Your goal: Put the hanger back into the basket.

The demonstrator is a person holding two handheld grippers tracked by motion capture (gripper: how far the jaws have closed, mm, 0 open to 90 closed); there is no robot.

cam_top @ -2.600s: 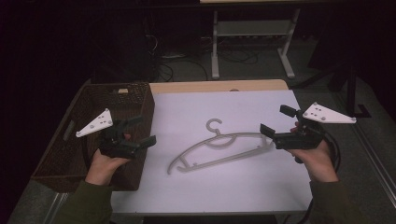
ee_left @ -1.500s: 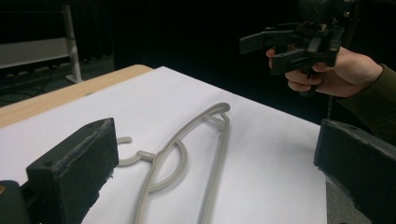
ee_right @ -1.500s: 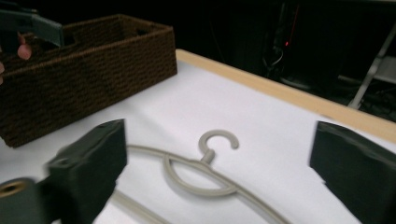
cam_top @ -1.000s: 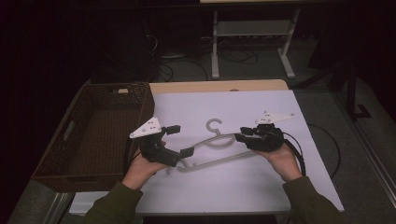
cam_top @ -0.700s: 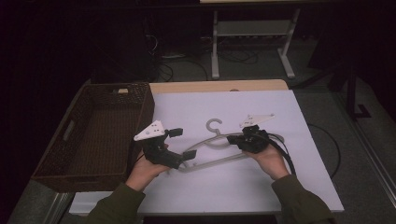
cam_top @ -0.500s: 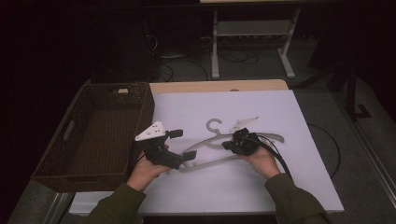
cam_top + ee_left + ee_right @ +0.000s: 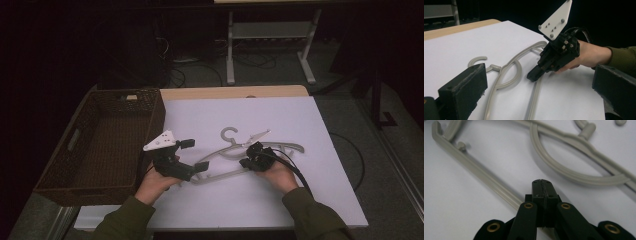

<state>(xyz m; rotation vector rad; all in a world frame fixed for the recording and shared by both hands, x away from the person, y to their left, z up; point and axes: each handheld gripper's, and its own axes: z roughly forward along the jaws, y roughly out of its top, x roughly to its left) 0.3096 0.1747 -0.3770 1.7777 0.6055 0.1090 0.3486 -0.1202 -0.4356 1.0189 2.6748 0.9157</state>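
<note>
A grey plastic hanger [image 7: 290, 148] lies flat on the white table [image 7: 310, 195], hook pointing away from me. My right gripper [image 7: 246, 162] is shut, its pads pressed together with nothing visible between them. Its tip rests at the hanger's straight bottom bar [image 7: 481, 173], near the middle. In the left gripper view the right gripper [image 7: 532, 76] points down onto that bar, beside the hanger's loop [image 7: 509, 67]. My left gripper [image 7: 192, 156] is held at the hanger's left end, its jaws wide open with the hanger's bars running between them, untouched.
A dark wicker basket [image 7: 155, 120] stands along the table's left side, close to my left hand. A metal stand [image 7: 270, 30] and cables are on the floor beyond the table. The right gripper's cable [image 7: 295, 172] trails over my right hand.
My right hand has moved left and down along the hanger, from near its right shoulder to its middle. The left hand has stayed at the hanger's left end.
</note>
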